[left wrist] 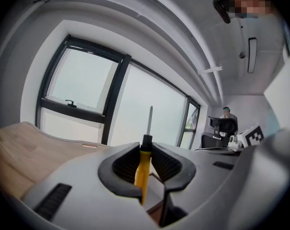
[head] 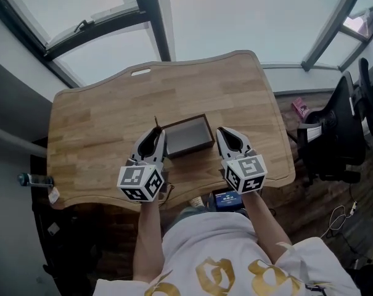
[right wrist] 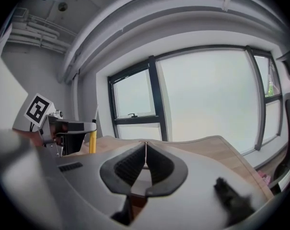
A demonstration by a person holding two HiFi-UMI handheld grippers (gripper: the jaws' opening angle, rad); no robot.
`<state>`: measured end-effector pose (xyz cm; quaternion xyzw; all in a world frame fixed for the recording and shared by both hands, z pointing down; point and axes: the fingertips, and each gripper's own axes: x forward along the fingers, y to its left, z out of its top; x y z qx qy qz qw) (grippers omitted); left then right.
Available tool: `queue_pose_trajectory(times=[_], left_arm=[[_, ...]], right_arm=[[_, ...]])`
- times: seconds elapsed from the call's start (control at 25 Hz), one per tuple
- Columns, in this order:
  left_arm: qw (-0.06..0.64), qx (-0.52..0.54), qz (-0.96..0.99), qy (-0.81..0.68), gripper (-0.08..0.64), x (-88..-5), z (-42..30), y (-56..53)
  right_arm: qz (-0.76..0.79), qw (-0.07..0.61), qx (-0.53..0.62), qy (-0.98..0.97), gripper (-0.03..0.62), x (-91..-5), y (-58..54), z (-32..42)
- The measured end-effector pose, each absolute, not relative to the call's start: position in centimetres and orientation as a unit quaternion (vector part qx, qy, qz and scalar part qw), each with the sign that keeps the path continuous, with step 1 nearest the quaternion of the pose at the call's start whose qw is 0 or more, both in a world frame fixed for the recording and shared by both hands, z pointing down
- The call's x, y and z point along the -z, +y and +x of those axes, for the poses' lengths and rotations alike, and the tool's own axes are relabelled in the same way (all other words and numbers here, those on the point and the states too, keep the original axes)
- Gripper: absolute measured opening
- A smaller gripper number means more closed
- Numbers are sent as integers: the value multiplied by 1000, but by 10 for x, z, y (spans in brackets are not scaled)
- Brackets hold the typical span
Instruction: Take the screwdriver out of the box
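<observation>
A dark open box [head: 187, 137] with a wooden rim sits near the middle of the wooden table [head: 100, 128]. My left gripper [head: 158, 134] hovers at its left side. In the left gripper view the left gripper [left wrist: 145, 145] is shut on the screwdriver [left wrist: 143, 169], gripping its yellow handle. The thin metal shaft [left wrist: 150, 119] stands upright above the jaws. My right gripper [head: 221, 133] hovers at the box's right side. The right gripper [right wrist: 145, 147] is shut in its own view, tips touching with nothing between them. That view also shows the yellow handle [right wrist: 92, 143] at the left.
A black office chair [head: 334, 134] stands right of the table, with a pink item [head: 300, 108] on the floor beside it. A bottle [head: 35, 179] sits low at the table's left corner. Large windows run behind the table's far edge. A person [left wrist: 226, 114] sits far off.
</observation>
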<state>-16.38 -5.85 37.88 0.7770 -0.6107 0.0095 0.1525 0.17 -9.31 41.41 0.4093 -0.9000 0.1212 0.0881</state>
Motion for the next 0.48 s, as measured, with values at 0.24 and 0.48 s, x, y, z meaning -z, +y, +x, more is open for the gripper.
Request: queue_pose_trajectory(times=[0.24, 0.48], left_arm=[[131, -18, 749, -649, 80, -364, -170, -40], [116, -27, 722, -682, 79, -353, -159, -15]], right_arm=[[377, 77, -120, -915, 32, -406, -88, 1], [353, 68, -120, -926, 32, -396, -76, 21]])
